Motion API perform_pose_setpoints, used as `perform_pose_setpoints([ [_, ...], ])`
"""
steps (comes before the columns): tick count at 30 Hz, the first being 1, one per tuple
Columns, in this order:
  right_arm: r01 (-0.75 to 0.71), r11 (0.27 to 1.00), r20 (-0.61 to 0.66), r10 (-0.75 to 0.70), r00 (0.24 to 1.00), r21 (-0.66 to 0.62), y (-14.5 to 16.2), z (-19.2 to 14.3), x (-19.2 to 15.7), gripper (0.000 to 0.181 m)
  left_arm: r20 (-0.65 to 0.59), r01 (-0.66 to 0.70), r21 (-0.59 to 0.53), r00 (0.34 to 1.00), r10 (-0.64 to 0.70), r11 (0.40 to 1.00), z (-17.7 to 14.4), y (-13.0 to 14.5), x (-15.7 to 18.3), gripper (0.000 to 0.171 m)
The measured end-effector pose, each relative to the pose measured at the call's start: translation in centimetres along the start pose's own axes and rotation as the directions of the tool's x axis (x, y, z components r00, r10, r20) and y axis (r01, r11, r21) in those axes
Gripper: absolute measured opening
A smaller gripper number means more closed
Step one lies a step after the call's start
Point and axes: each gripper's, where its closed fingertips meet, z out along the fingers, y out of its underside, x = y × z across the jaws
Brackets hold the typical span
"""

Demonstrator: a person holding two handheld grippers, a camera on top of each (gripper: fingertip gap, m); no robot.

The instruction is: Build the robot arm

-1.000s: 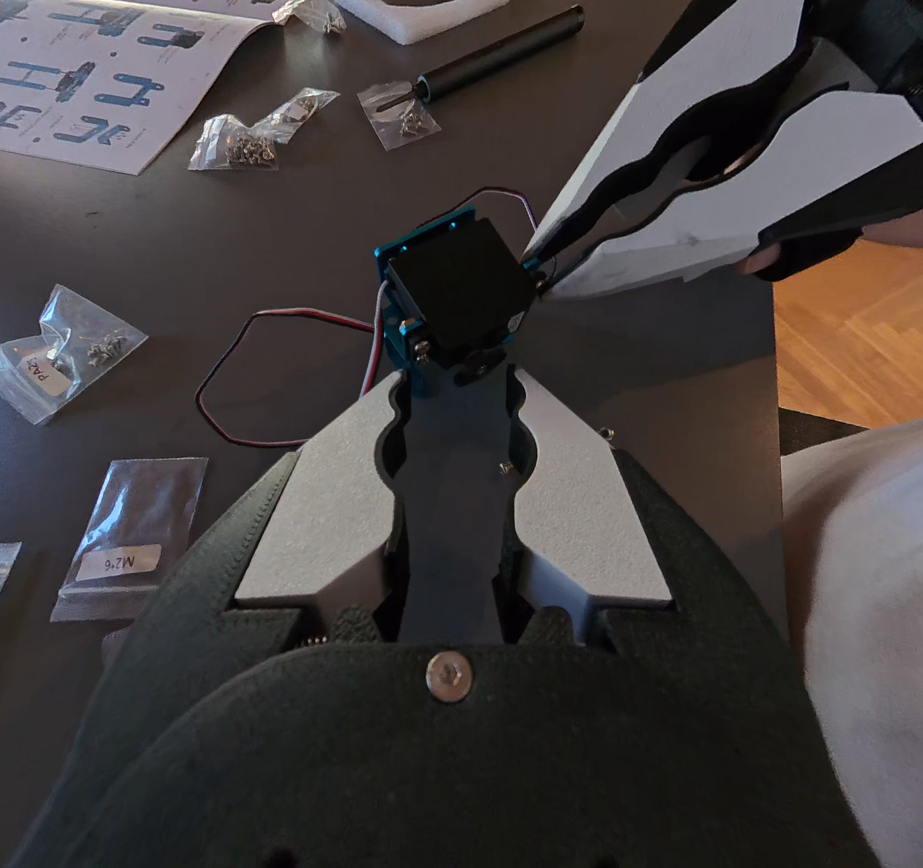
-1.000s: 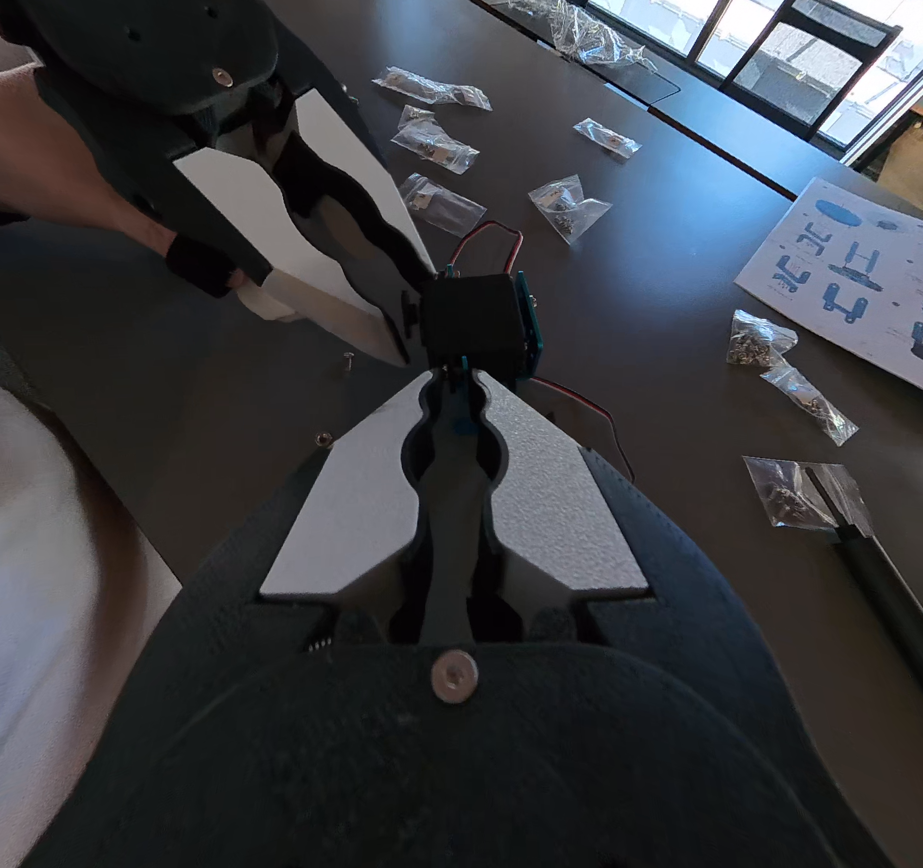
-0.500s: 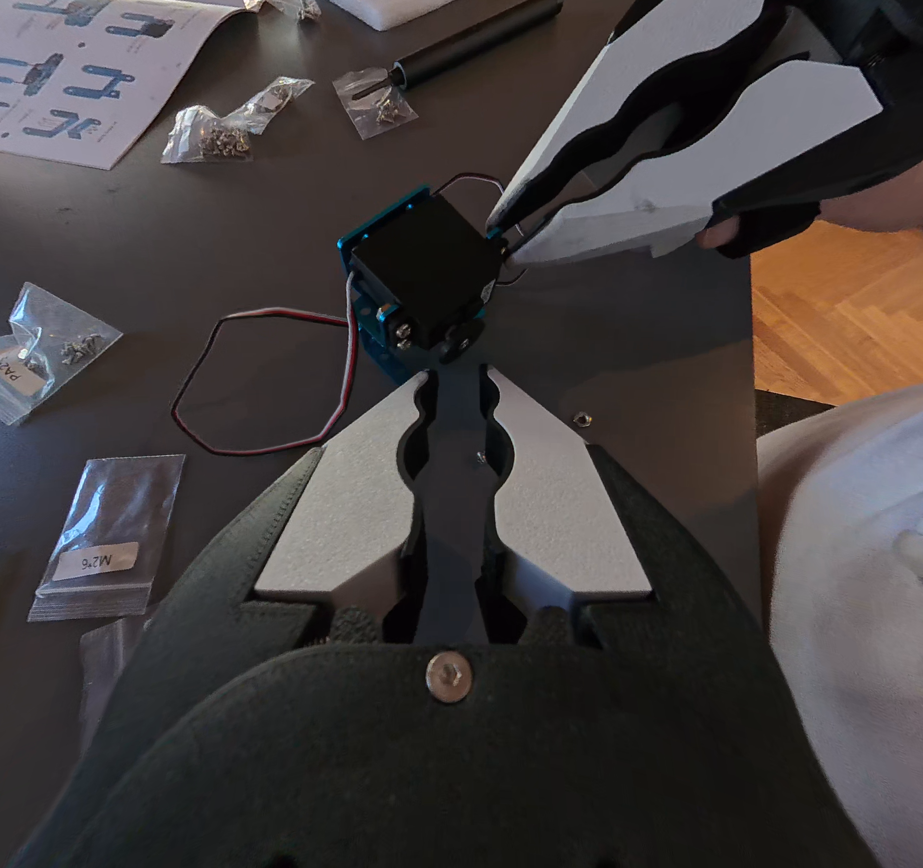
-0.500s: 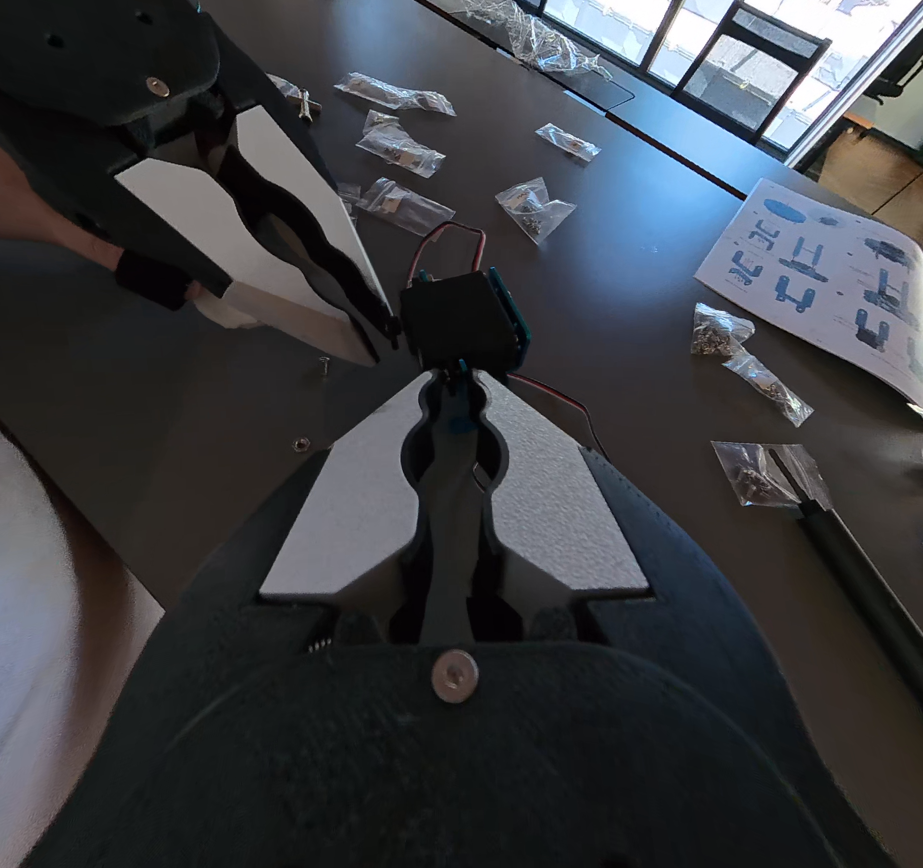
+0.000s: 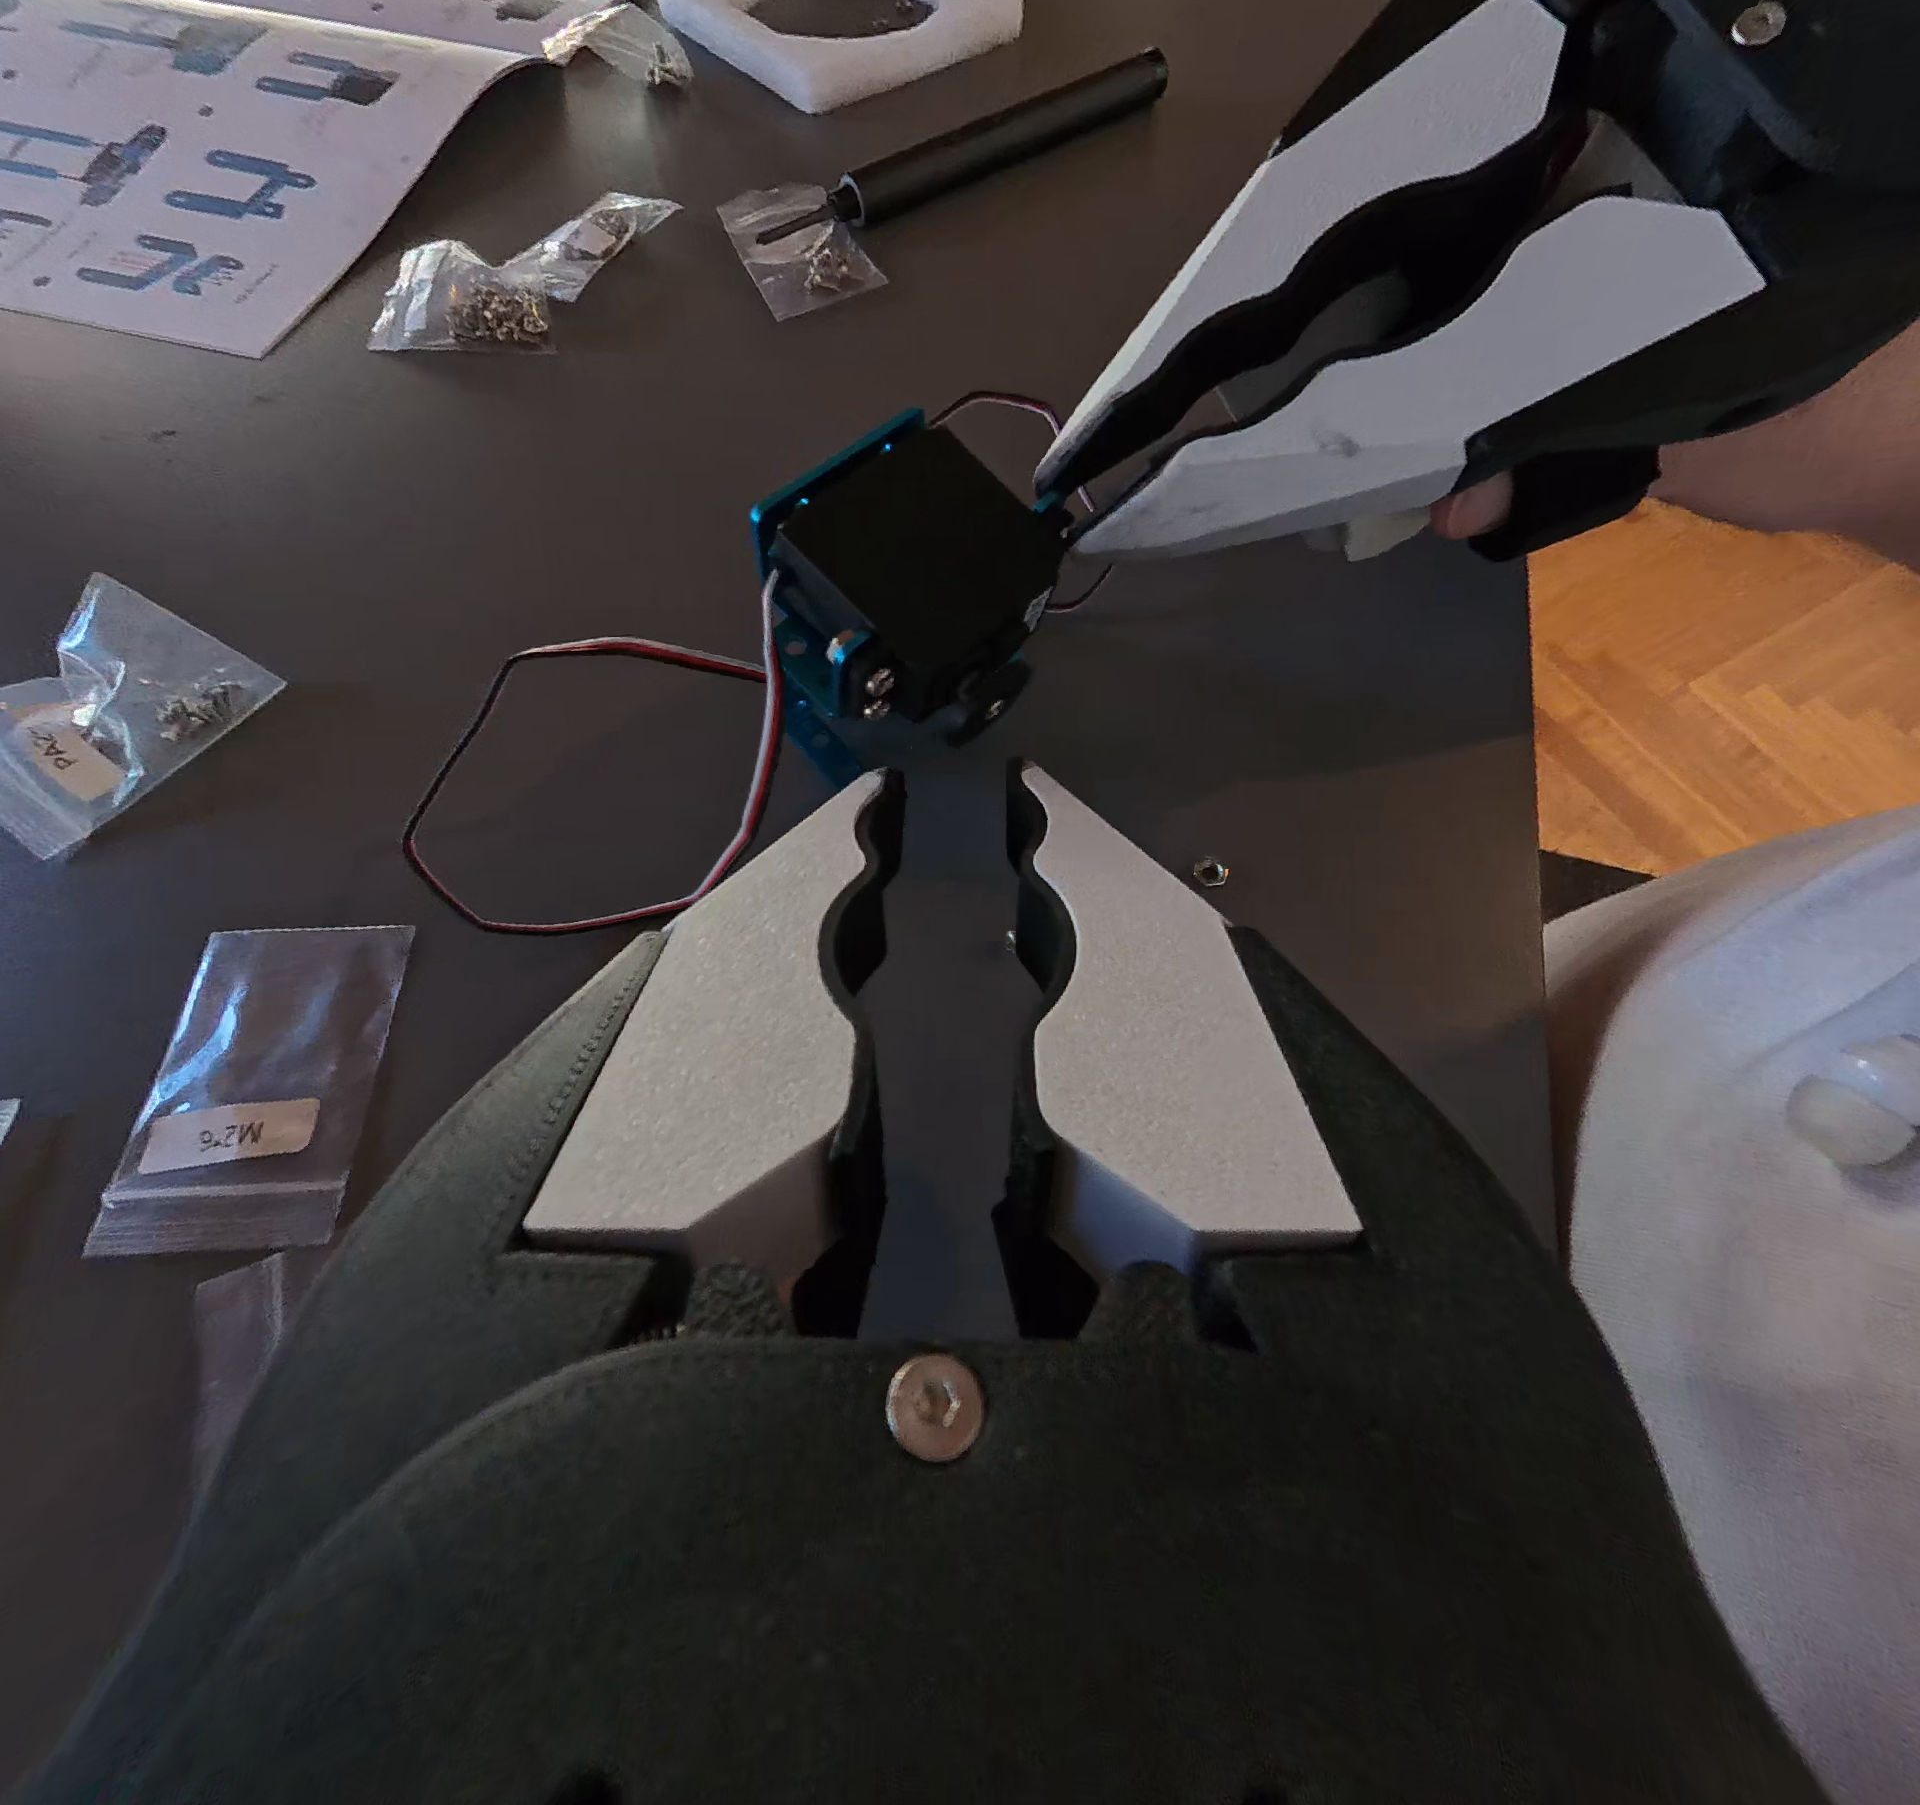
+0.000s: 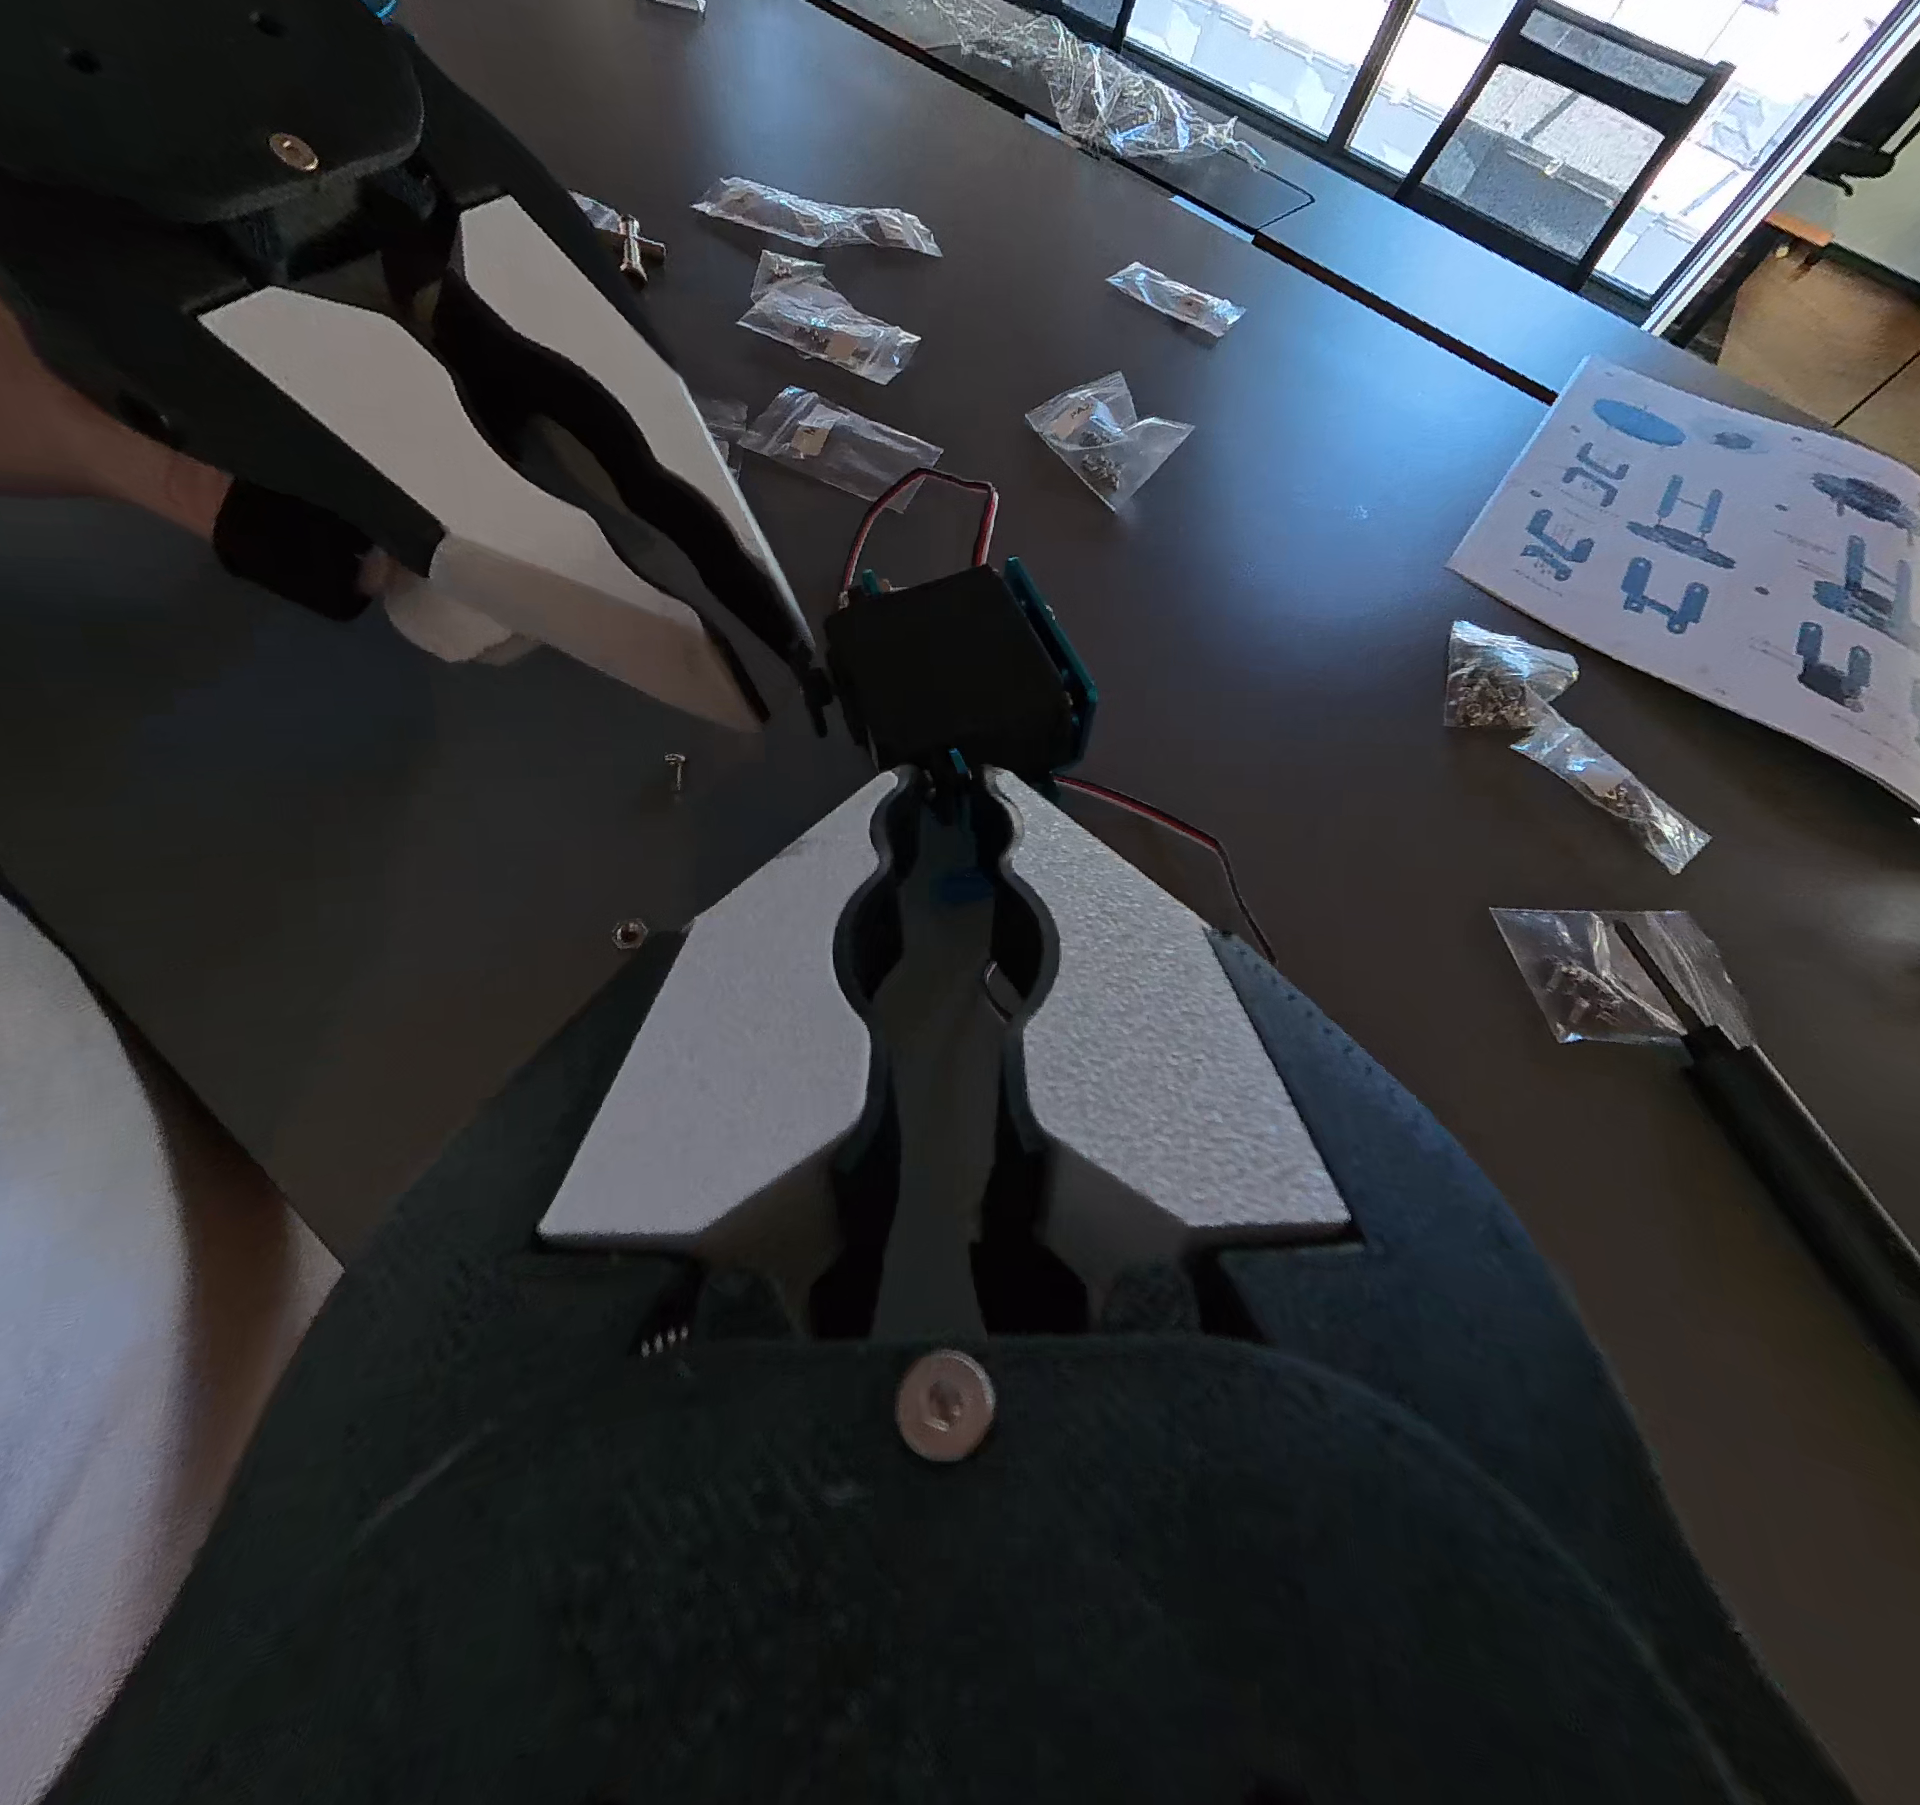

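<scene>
A black servo (image 5: 914,571) in a blue bracket (image 5: 831,472) hangs just above the dark table, and its red-black-white wire (image 5: 623,649) trails onto it. My right gripper (image 6: 951,781) is shut on a blue flange of the bracket; it also shows in the left wrist view (image 5: 1060,514). My left gripper (image 5: 954,776) stands a narrow gap open with nothing between the jaws. Its tips are right at the servo's small black horn (image 5: 977,706). In the right wrist view the left gripper (image 6: 787,690) meets the servo (image 6: 935,664) from the left.
Small bags of screws (image 5: 468,301) (image 6: 1107,436), an instruction sheet (image 5: 208,145), a white foam square (image 5: 821,88) and a black tool handle (image 5: 1008,140) lie around. A loose nut (image 5: 1208,869) and a screw (image 6: 675,768) lie close by. The table edge (image 5: 1532,716) is at right. My right fingertips sit around 5 centimetres from my left ones. Between my left fingertips and the screw (image 6: 675,768) there is roughly 4 centimetres.
My left gripper's jaws have narrowed and the servo no longer sits between their tips. The right gripper has kept its hold and tilted the servo a little.
</scene>
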Motion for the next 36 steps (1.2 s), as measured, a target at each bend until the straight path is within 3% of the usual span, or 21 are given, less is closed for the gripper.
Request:
perform_pose_setpoints([
  [36, 0.037, 0.999, 0.028, -0.037, 0.999, -0.003, 0.0, -0.4, -0.1, 0.016, -0.008, 0.062, 0.004, 0.998, -0.062, 0.998, -0.5, -0.4, -1.2, 0.027],
])
